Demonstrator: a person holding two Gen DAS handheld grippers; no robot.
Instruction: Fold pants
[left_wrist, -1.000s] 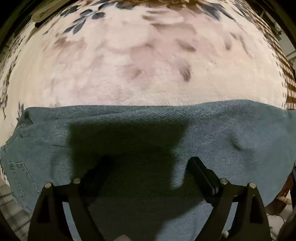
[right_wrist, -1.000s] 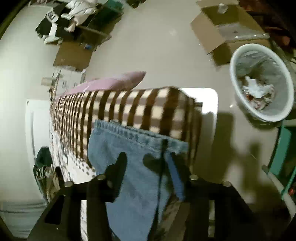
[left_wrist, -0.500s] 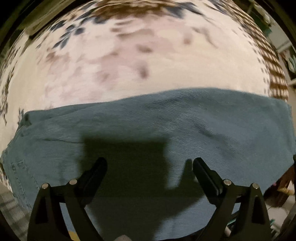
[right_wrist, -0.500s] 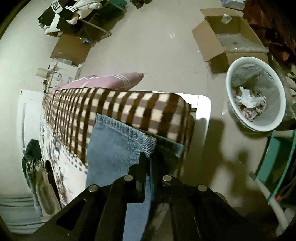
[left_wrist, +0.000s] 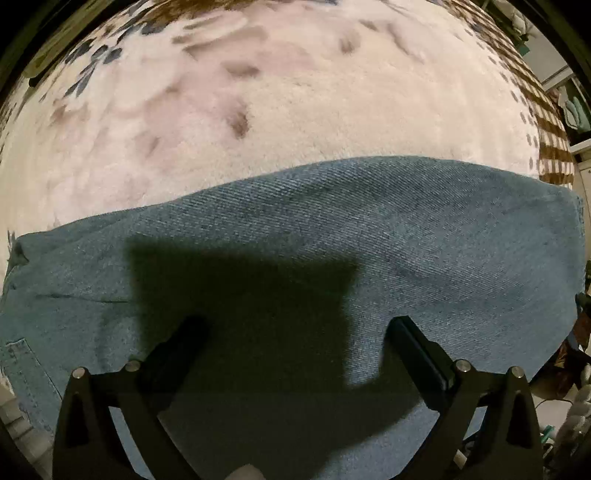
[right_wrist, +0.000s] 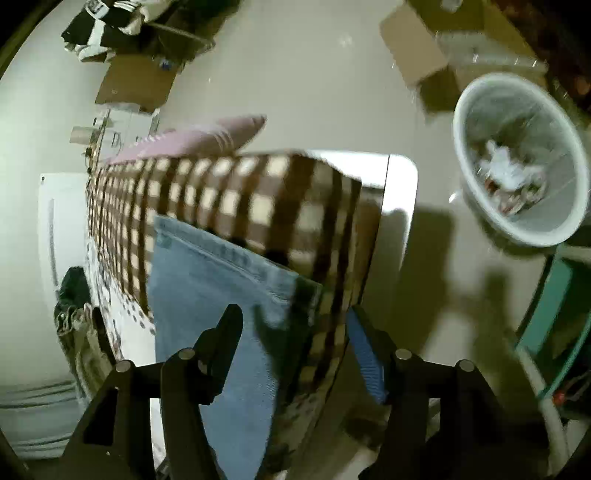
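Note:
Blue denim pants lie flat across a pale floral fleece blanket. My left gripper is open and hovers just above the denim, casting a dark shadow on it. In the right wrist view the hem end of the pants lies over the brown checked end of the blanket, near the bed's corner. My right gripper is open, with its fingers on either side of the hem corner and nothing held.
A white bin with rubbish stands on the floor past the bed corner. An open cardboard box and flat cardboard lie farther off. A pink pillow lies along the bed edge. A teal stand is at right.
My right gripper was shut on the pants' hem half a second ago and is now open, with the hem lying on the blanket. The left gripper stayed open and drifted slightly over the denim.

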